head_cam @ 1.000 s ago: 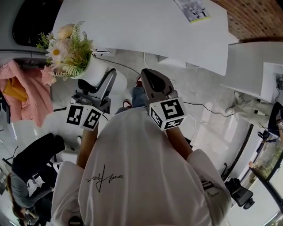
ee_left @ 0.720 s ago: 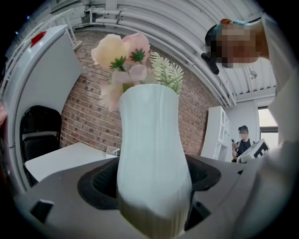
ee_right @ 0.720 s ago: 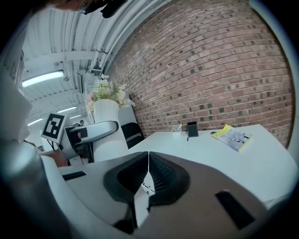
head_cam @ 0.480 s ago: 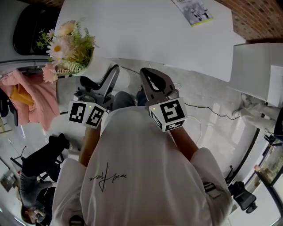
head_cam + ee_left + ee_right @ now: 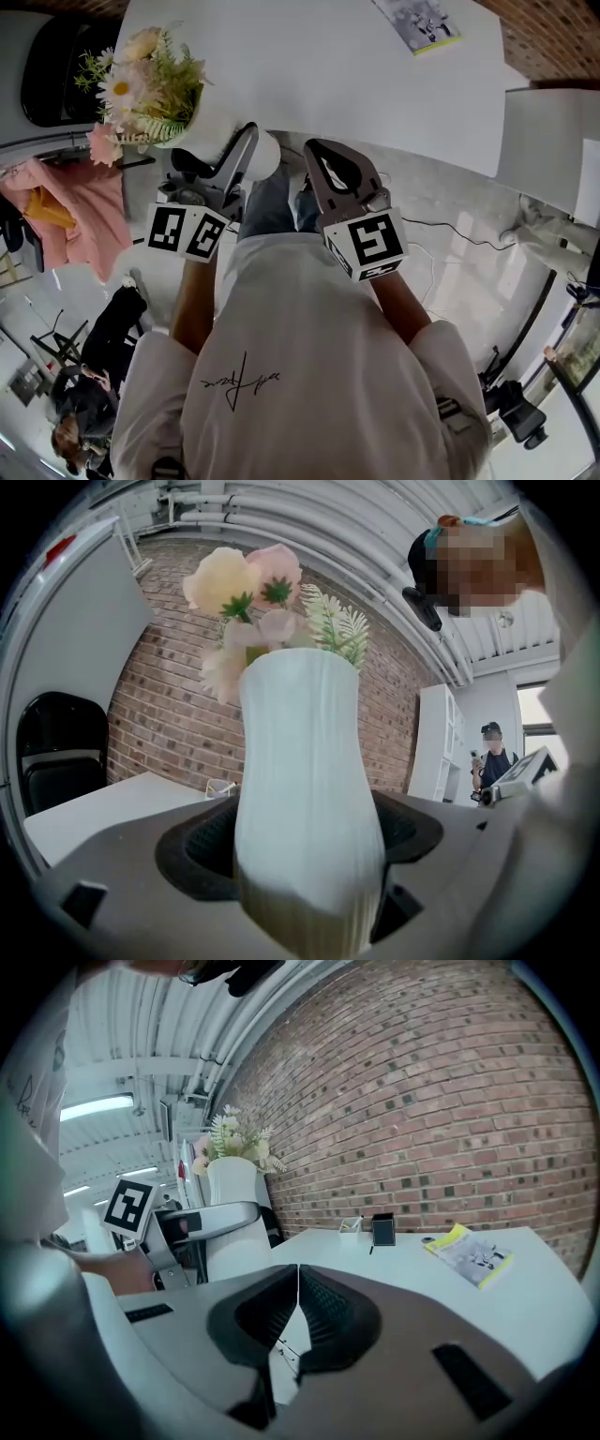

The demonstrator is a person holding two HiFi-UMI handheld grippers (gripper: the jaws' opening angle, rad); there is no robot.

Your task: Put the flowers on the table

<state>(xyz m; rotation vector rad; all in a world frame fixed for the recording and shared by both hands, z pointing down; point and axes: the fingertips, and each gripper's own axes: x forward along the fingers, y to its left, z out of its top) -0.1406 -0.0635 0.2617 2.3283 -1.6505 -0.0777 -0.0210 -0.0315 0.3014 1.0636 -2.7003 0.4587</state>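
Faced a red brick wall [image 5: 450,1101] behind a broad white worktop [image 5: 309,66]. Found a yellow-edged booklet [image 5: 417,23] lying toward the worktop's far right, and a small black box [image 5: 382,1230] just beside a clear pen holder [image 5: 351,1226] close to the wall. Looked up at a white ribbed ceiling [image 5: 375,536] run with pipes and lit by a long strip light [image 5: 94,1107]. Saw a black chair [image 5: 52,747] at the worktop's left end, a tall white shelf unit [image 5: 433,742] against the brick, and a pale glossy floor [image 5: 450,206] below. Noted a pink cloth [image 5: 70,216] heaped at the left, and a person in dark clothes [image 5: 494,757] standing near the shelves.
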